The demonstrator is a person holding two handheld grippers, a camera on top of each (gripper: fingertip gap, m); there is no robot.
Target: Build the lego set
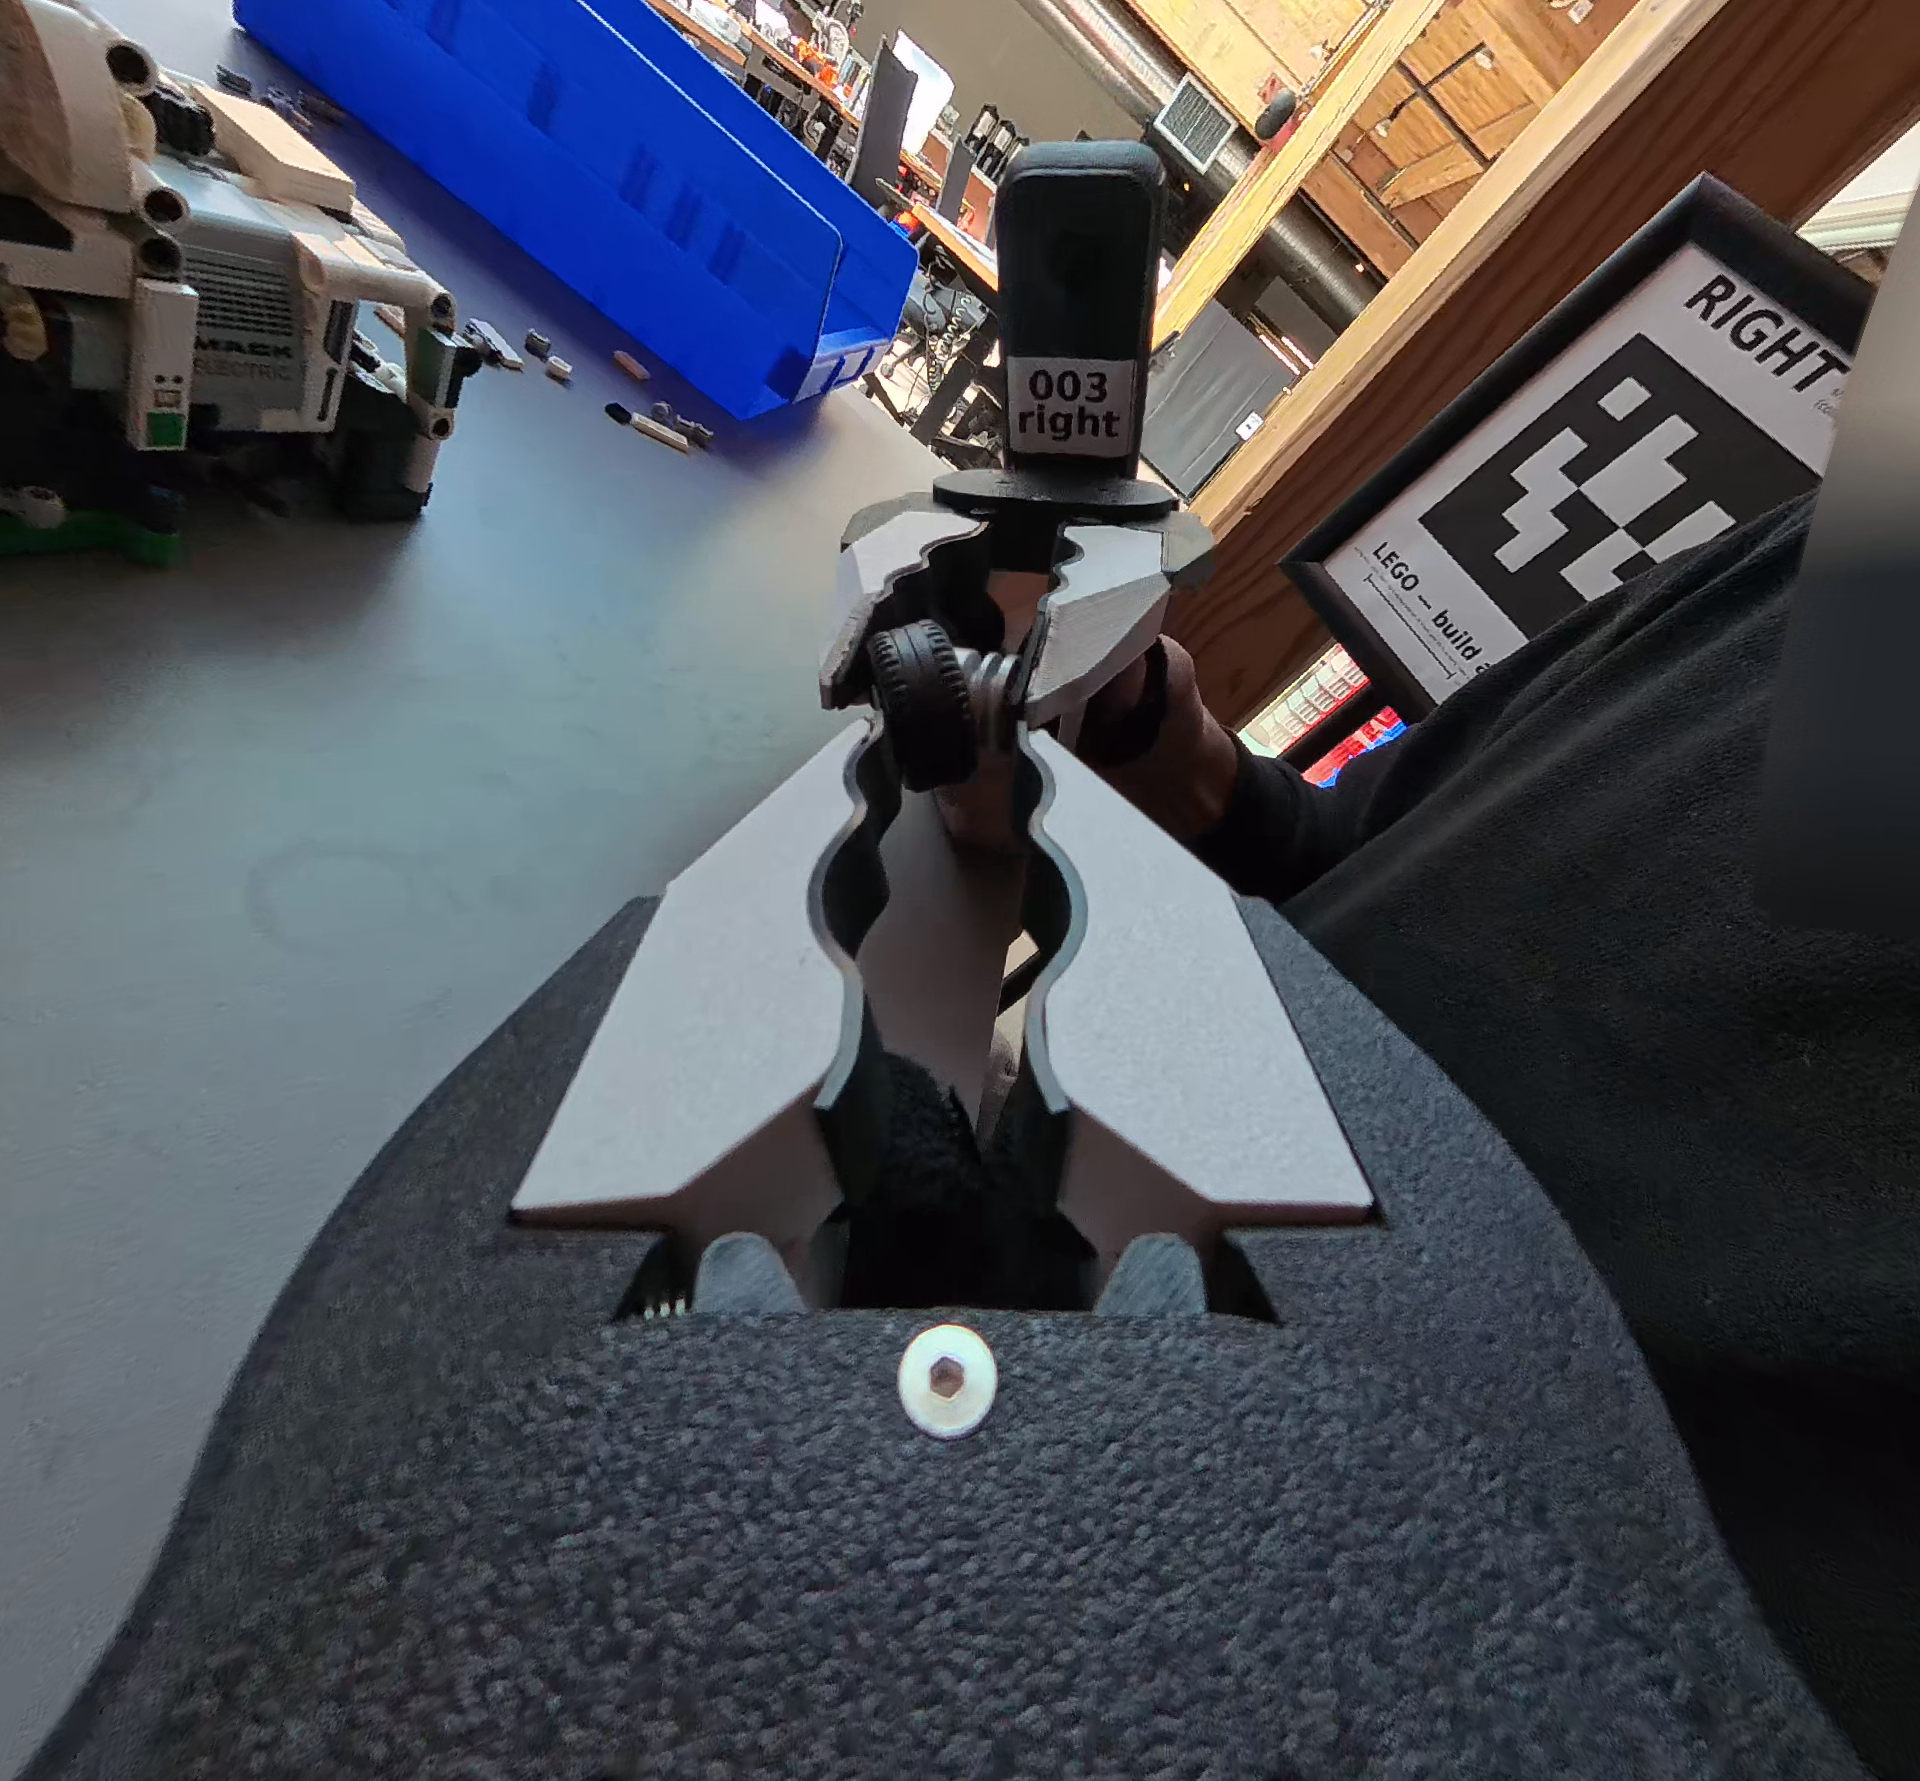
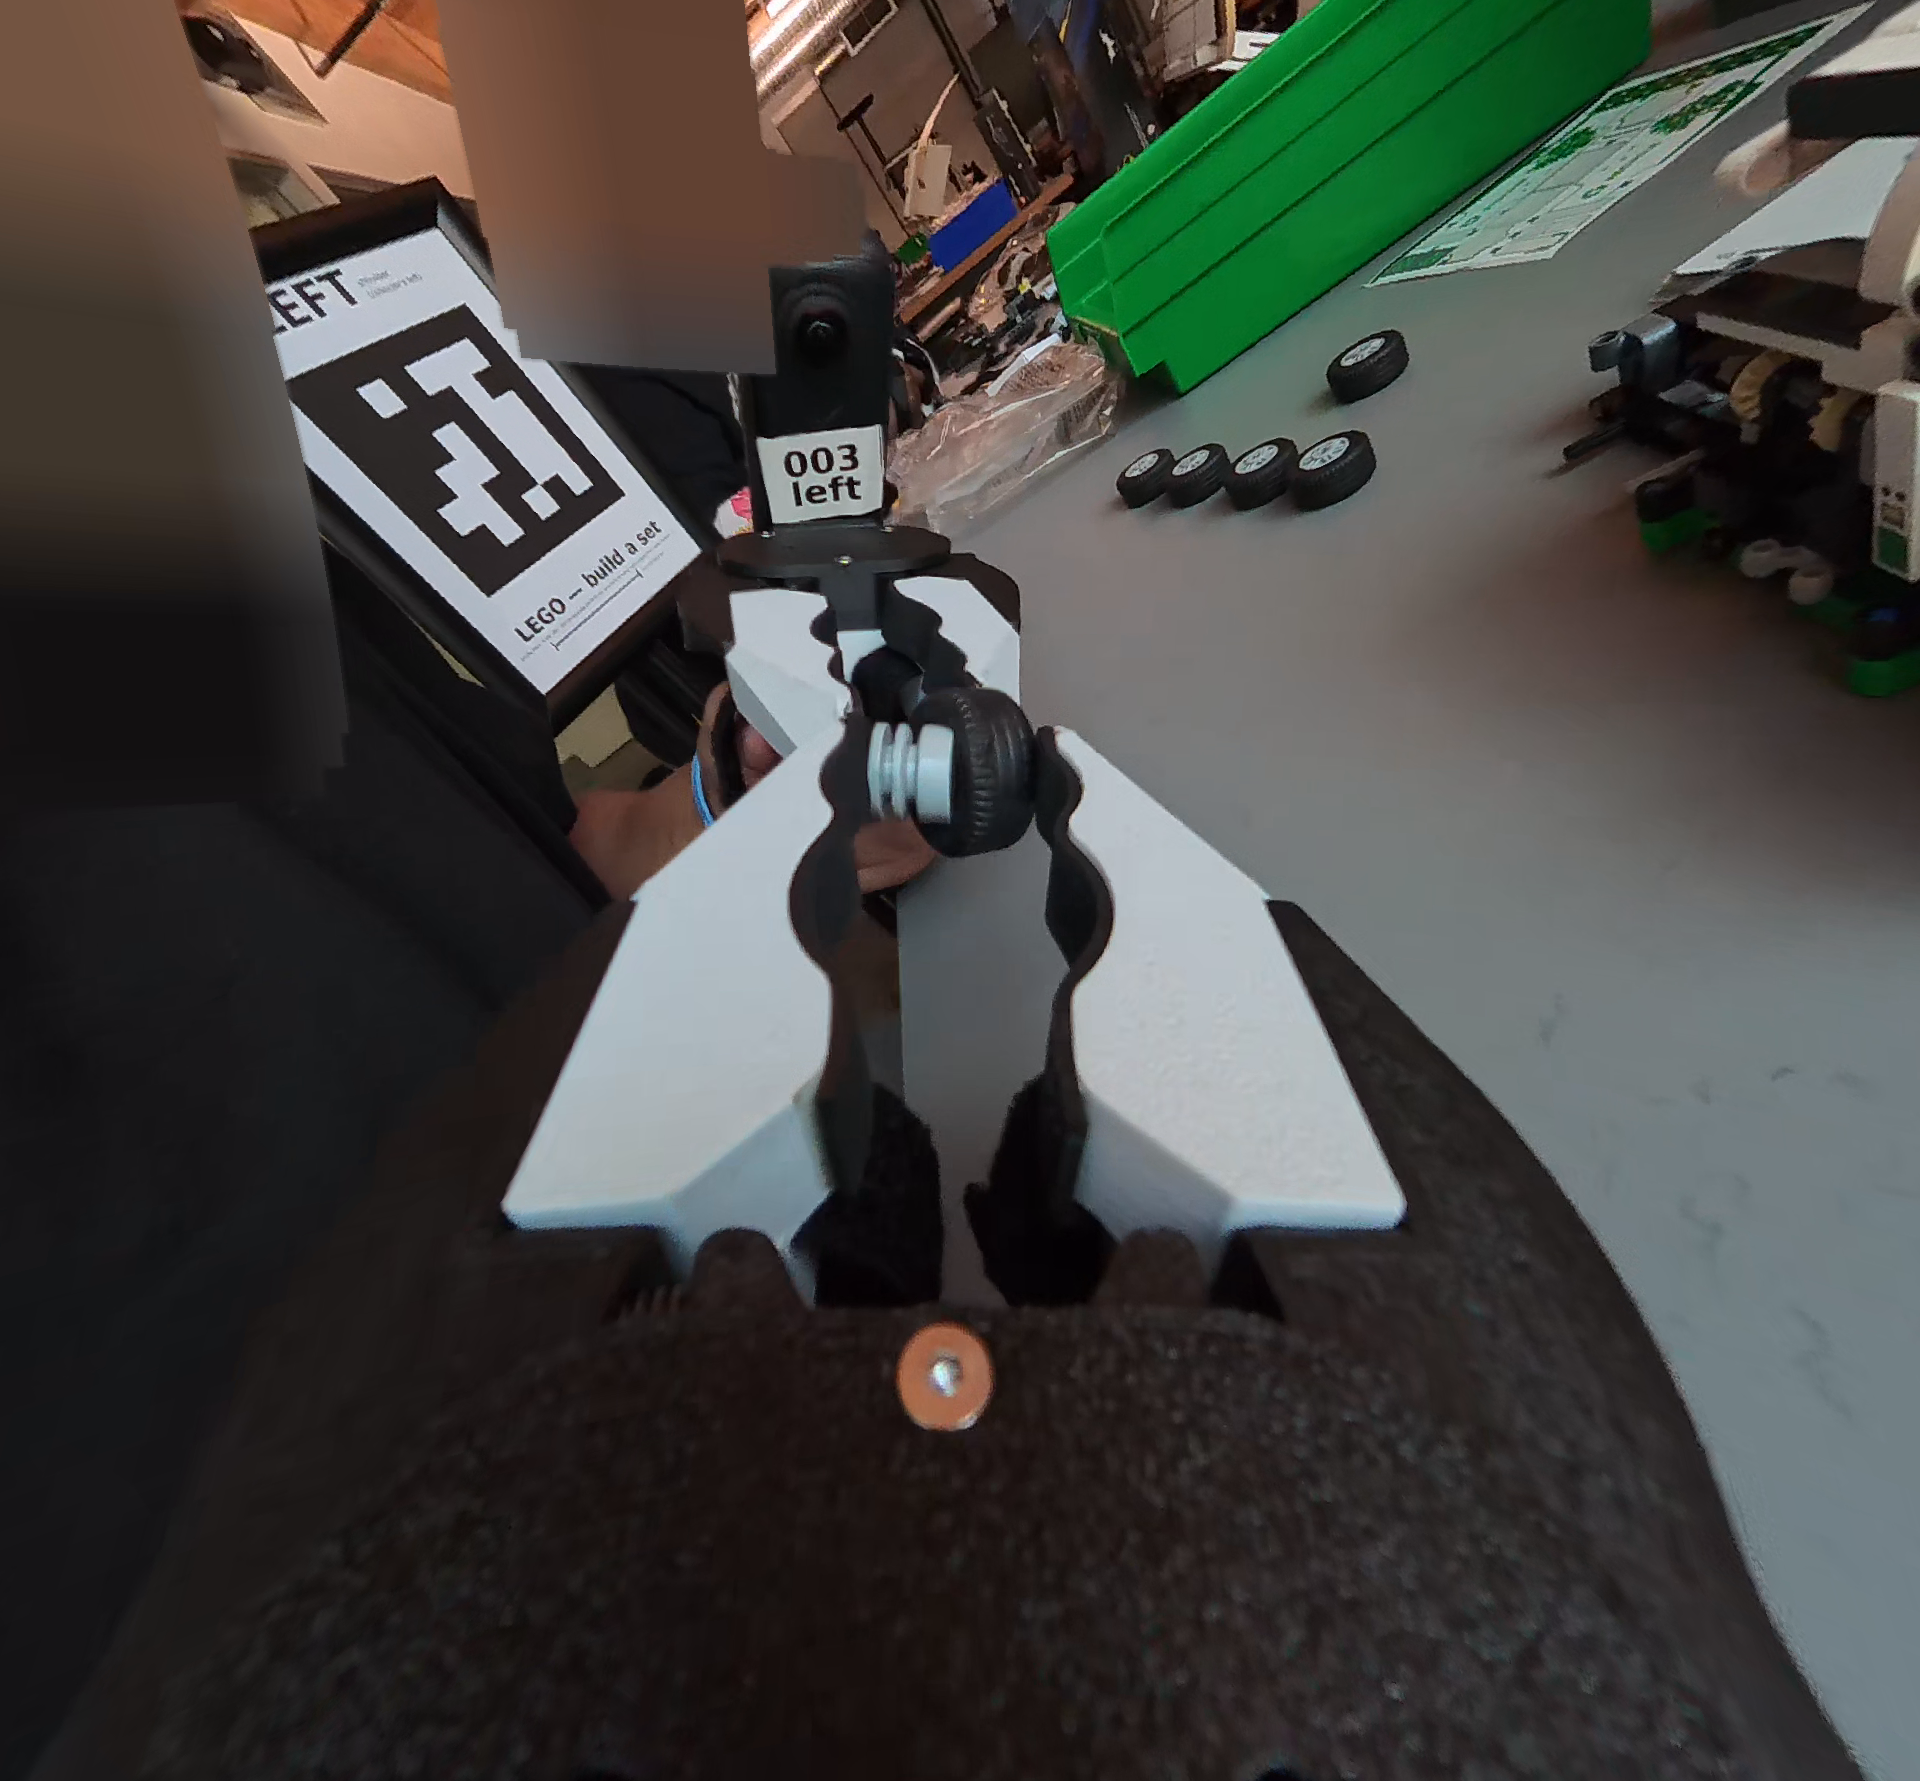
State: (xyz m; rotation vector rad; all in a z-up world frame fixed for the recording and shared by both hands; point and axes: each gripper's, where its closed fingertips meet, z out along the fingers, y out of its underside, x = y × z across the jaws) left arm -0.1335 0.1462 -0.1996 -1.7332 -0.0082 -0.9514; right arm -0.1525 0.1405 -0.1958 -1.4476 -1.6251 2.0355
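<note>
A small black tire (image 1: pixel 920 708) and a grey ribbed rim (image 1: pixel 994 682) are held together in the air between the two grippers, which face each other tip to tip. In the right wrist view my right gripper (image 2: pixel 940 773) is shut on the pair, the rim (image 2: pixel 909 775) against its left pad and the tire (image 2: pixel 982 786) against its right pad. My left gripper (image 1: pixel 945 739) has its tips on either side of the tire's lower edge. Whether it grips the tire is unclear. The part-built white and green truck (image 1: pixel 208 308) stands on the grey table (image 1: pixel 312 796).
A blue bin (image 1: pixel 540 121) and loose small pieces (image 1: pixel 644 422) lie behind the truck. In the right wrist view there are a green bin (image 2: pixel 1351 173), several finished wheels (image 2: pixel 1247 474), an instruction sheet (image 2: pixel 1579 162), a plastic bag (image 2: pixel 1008 443) and the truck (image 2: pixel 1787 443). Framed marker boards (image 1: pixel 1621 484) stand at the table edge.
</note>
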